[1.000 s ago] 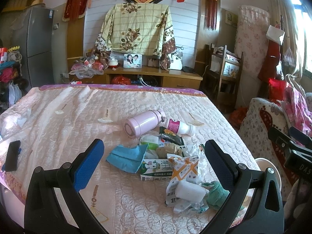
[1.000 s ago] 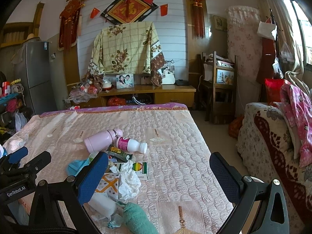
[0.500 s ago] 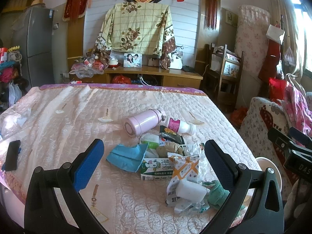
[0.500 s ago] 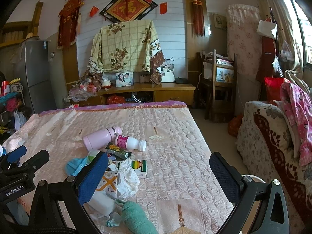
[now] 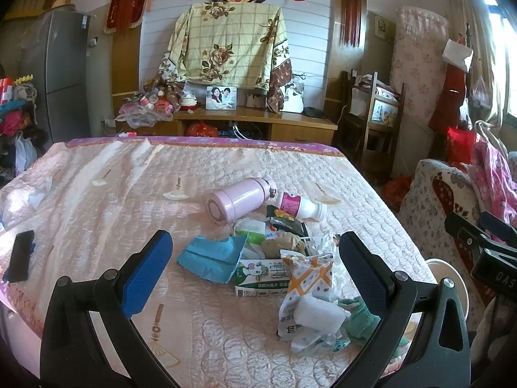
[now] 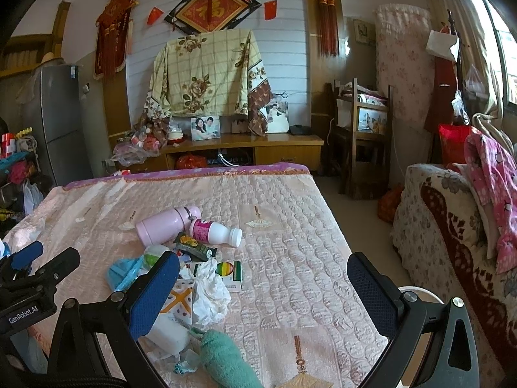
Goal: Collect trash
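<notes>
left gripper (image 5: 252, 268) wide, empty | right gripper (image 6: 263, 287) wide, empty | trash pile (image 5: 290, 258) near bed (image 5: 113, 194) edge at 5 o'clock | bare quilt toward 10 o'clock

Your left gripper (image 5: 250, 270) hangs over the quilted bed (image 5: 97, 194) with its blue-padded fingers (image 5: 145, 270) spread wide, touching nothing. Between them lies the trash heap: a crumpled blue paper (image 5: 215, 253) at 9 o'clock of the heap, a green-and-white carton (image 5: 261, 274) in the middle, an orange-patterned wrapper (image 5: 310, 274) with a white block (image 5: 320, 313) at 5 o'clock. At 12 o'clock of the heap a pink flask (image 5: 240, 199) lies on its side beside a white bottle (image 5: 302, 207); a black phone (image 5: 21, 255) rests far off at 9 o'clock.
</notes>
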The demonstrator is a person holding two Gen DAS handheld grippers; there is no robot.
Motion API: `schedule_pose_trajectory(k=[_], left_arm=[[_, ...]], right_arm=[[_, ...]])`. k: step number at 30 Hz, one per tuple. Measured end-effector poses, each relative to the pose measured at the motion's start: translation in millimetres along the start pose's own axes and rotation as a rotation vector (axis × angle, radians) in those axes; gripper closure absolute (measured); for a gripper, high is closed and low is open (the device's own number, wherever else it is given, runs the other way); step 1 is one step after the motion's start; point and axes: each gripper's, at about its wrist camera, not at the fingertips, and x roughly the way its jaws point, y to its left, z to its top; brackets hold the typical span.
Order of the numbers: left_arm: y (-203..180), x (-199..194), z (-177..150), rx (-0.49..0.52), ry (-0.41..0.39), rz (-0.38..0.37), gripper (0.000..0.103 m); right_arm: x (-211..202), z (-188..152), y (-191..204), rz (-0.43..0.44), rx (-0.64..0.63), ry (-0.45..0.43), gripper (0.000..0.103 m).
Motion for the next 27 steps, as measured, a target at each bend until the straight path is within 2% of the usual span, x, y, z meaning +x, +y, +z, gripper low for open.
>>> schedule_pose_trajectory(k=[19,27], left_arm=[[12.4,4.5,-12.1,-0.009,0.016,0.009,0.001],[22.4,14.4,-14.1,-0.008,0.053,0.025,0.001]], right_arm=[[3.9,2.2,2.3,0.003,0.003,0.018,0.000],[11.4,-4.0,2.3,0.010,0.000,0.049,0.000]])
